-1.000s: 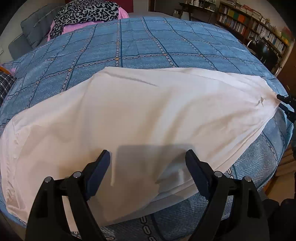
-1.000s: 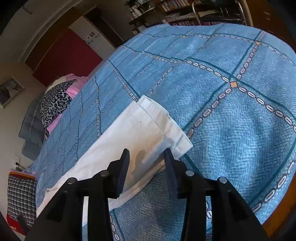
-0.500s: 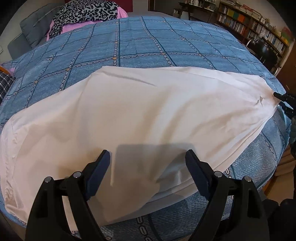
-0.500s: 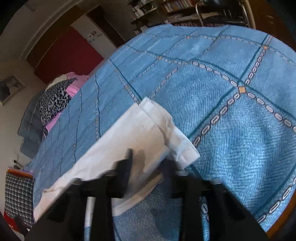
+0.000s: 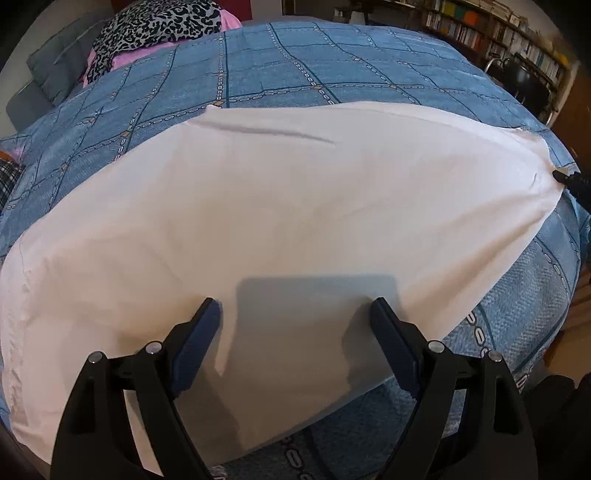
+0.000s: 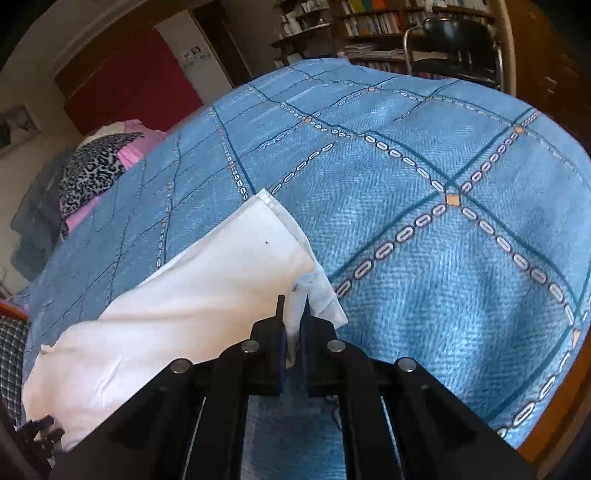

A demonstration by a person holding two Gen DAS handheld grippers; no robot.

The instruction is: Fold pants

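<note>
White pants (image 5: 280, 206) lie flat along the near edge of a blue patterned bed (image 5: 332, 66). My left gripper (image 5: 295, 317) is open and hovers over the pants' near edge, holding nothing. My right gripper (image 6: 293, 314) is shut on the hem end of the pants (image 6: 236, 273), pinching the white cloth between its fingers and lifting that corner slightly. The tip of the right gripper also shows in the left wrist view (image 5: 570, 181) at the pants' far right end.
A leopard-print and pink pile (image 5: 155, 33) and grey pillows (image 5: 55, 70) lie at the head of the bed. Bookshelves (image 5: 498, 29) and a black chair (image 6: 458, 40) stand beyond the bed. A plaid cloth (image 6: 11, 354) sits at the left edge.
My right gripper has closed from open onto the hem of the pants and bunched the cloth up. The left gripper has stayed open in place over the pants.
</note>
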